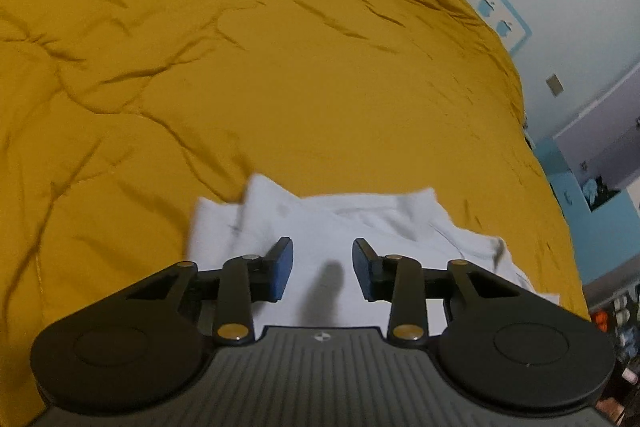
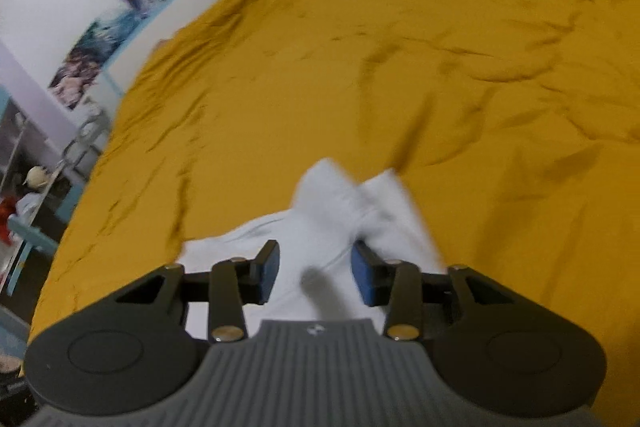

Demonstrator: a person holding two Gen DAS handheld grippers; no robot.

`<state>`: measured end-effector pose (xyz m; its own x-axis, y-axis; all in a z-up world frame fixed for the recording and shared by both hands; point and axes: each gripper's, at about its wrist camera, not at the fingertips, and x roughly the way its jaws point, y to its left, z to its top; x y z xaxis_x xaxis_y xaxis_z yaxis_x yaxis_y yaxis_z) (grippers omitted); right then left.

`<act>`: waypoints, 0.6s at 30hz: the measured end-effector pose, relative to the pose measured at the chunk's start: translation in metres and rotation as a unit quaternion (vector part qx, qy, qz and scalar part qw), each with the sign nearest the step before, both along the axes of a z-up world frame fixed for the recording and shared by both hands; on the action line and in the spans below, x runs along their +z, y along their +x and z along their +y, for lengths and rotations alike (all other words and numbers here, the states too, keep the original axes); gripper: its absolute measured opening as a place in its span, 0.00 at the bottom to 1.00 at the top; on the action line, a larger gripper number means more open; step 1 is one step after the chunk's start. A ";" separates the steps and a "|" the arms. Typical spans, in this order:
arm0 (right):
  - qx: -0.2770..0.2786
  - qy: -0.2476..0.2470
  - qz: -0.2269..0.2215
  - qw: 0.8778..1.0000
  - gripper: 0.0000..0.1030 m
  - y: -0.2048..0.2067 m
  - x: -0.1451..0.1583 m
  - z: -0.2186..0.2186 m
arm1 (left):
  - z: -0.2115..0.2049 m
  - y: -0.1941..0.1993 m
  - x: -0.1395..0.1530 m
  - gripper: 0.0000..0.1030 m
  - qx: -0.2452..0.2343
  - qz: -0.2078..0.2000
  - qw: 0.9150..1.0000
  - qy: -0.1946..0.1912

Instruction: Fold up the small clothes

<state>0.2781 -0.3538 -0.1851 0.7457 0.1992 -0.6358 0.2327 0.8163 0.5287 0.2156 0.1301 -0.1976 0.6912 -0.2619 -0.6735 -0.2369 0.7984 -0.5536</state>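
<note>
A small white garment [image 1: 360,219] lies crumpled on the mustard-yellow bedspread [image 1: 240,67], partly folded over itself, with its near part hidden under the tool body. My left gripper [image 1: 322,259] hovers just above it, blue pads apart and nothing between them; its shadow falls on the cloth. In the right wrist view the same white garment [image 2: 332,195] shows two raised, blurred corners pointing away. My right gripper [image 2: 316,263] is over it, open, and a fold of cloth rises close beside its right pad [image 2: 366,275]. The bedspread [image 2: 440,67] stretches beyond, wrinkled.
The bed's edge [image 1: 552,187] drops off at the right of the left wrist view, next to a white and blue wall [image 1: 580,7]. Posters [image 2: 120,19] hang on the wall and a cluttered shelf [image 2: 28,195] stands at the left of the right wrist view.
</note>
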 end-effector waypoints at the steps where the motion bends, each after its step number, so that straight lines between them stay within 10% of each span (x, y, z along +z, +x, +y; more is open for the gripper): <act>1: -0.004 0.006 0.003 1.000 0.15 0.001 -0.003 -0.005 | 0.004 -0.001 -0.002 0.36 0.006 -0.001 1.000 -0.001; 5: -0.030 0.017 0.013 0.999 0.11 0.000 -0.005 -0.011 | 0.011 -0.009 0.004 0.36 0.019 -0.001 1.000 -0.019; 8: -0.007 0.012 -0.017 1.000 0.40 -0.007 0.014 0.008 | 0.002 -0.025 0.024 0.43 0.004 -0.020 1.000 -0.003; 18: 0.138 0.029 -0.033 0.990 0.36 0.047 0.036 0.154 | -0.033 -0.077 0.040 0.52 -0.046 -0.029 0.998 -0.027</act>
<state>0.3250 -0.2001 -0.1496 0.6973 0.4350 -0.5697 -0.0309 0.8123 0.5825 0.1385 0.0975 -0.1581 0.7000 -0.3616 -0.6159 -0.1292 0.7839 -0.6072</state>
